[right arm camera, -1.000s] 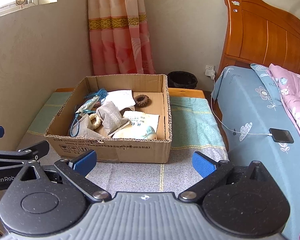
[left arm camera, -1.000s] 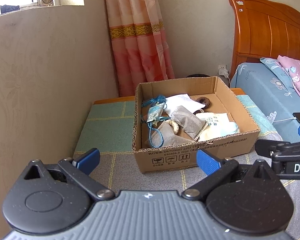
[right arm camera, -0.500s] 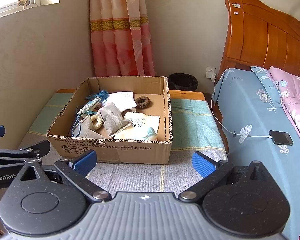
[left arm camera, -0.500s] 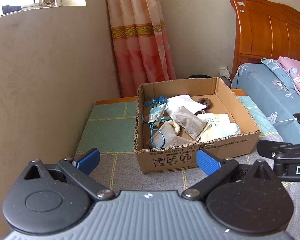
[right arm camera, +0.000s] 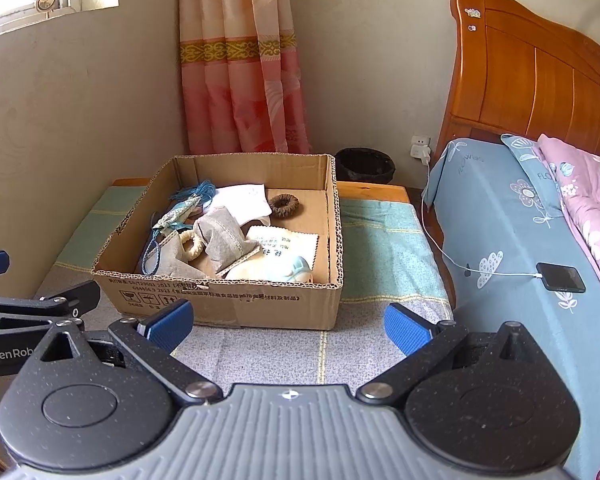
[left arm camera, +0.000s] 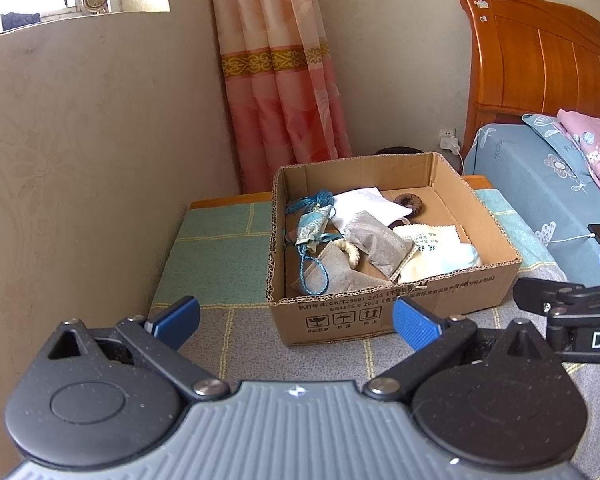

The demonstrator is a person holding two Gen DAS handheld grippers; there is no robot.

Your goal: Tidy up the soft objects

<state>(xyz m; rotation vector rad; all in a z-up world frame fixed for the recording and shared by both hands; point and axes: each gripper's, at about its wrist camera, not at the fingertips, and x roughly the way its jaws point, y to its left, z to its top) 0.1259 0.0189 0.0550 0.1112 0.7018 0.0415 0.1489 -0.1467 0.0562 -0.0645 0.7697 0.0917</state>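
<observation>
Both views had drifted back slightly from the box (left arm camera: 384, 312). Our left gripper (left arm camera: 296, 322) and right gripper (right arm camera: 286, 326) hung spread, empty, short of it. Soft things lay jumbled inside; we judged any pinch should take one piece, clear of cords.

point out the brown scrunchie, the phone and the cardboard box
brown scrunchie (right arm camera: 284, 205), right wrist view, on its fabric ring, inside the box.
phone (right arm camera: 561, 277), right wrist view, middle of its dark screen, on the bed.
cardboard box (right arm camera: 260, 302), right wrist view, on its printed front wall.
</observation>
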